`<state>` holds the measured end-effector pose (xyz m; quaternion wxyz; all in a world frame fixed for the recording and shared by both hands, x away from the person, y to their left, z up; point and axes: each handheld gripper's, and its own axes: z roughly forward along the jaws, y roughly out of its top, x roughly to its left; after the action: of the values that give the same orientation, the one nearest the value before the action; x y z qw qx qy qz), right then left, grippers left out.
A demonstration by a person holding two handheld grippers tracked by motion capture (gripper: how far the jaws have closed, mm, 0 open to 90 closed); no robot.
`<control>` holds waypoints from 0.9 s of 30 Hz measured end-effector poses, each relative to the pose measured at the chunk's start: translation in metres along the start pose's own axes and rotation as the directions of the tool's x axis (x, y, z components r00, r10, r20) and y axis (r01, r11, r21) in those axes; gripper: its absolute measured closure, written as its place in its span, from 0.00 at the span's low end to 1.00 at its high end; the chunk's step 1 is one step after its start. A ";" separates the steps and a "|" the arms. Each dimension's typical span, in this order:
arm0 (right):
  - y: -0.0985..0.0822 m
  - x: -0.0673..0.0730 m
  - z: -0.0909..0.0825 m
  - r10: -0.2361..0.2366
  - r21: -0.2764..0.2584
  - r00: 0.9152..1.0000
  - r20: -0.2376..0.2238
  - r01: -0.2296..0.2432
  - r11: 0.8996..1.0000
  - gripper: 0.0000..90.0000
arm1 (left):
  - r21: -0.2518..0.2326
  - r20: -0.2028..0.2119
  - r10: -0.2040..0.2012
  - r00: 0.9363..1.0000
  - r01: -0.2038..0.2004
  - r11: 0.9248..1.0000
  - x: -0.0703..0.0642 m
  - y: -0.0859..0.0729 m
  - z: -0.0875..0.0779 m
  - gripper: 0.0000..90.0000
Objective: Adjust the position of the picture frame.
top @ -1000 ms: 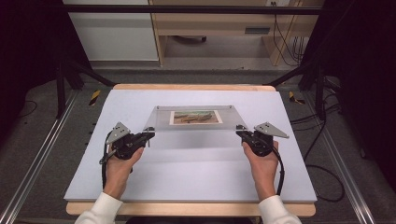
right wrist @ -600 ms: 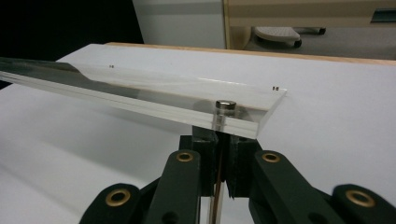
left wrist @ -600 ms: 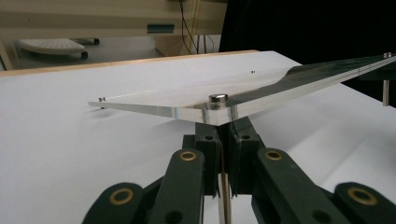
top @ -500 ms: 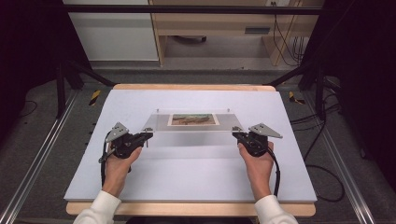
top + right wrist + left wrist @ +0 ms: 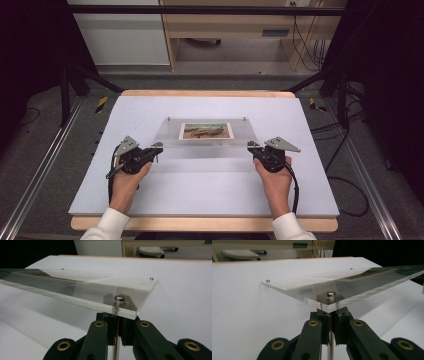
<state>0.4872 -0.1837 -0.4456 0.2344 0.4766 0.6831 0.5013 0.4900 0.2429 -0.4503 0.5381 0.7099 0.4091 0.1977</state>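
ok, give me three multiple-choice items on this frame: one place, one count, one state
1. Where is the photo?
A. loose on the mat
B. inside the clear panel
C. in a gripper's jaws

2. How many hand-held grippers grip the panel?
A. none
B. one
C. two

3. How does the panel lie?
A. flat on the mat
B. tilted, near edge raised
C. standing upright

Key:
1 B: the photo sits mid clear panel.
2 C: the left hand-held gripper and the right hand-held gripper each clamp a near corner stud.
3 B: the gripper views show the near edge held above the mat.
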 end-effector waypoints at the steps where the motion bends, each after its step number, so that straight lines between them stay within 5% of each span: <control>1: -0.004 0.000 0.000 -0.002 0.016 1.000 -0.004 0.002 1.000 0.94 | 0.010 -0.004 0.004 1.000 -0.004 1.000 -0.001 -0.002 0.000 0.93; 16: -0.028 0.000 0.004 -0.016 0.099 0.999 -0.031 0.019 0.995 0.94 | 0.126 -0.019 0.030 0.999 -0.028 0.992 0.001 -0.017 0.004 0.94; 27: -0.030 -0.001 0.005 -0.031 0.119 0.999 -0.031 0.034 0.992 0.94 | 0.149 -0.033 0.036 0.999 -0.030 0.988 0.000 -0.020 0.007 0.93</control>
<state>0.4793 -0.1833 -0.4750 0.2037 0.4711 0.7228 0.4627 0.4874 0.2406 -0.4714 0.4730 0.7510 0.4205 0.1883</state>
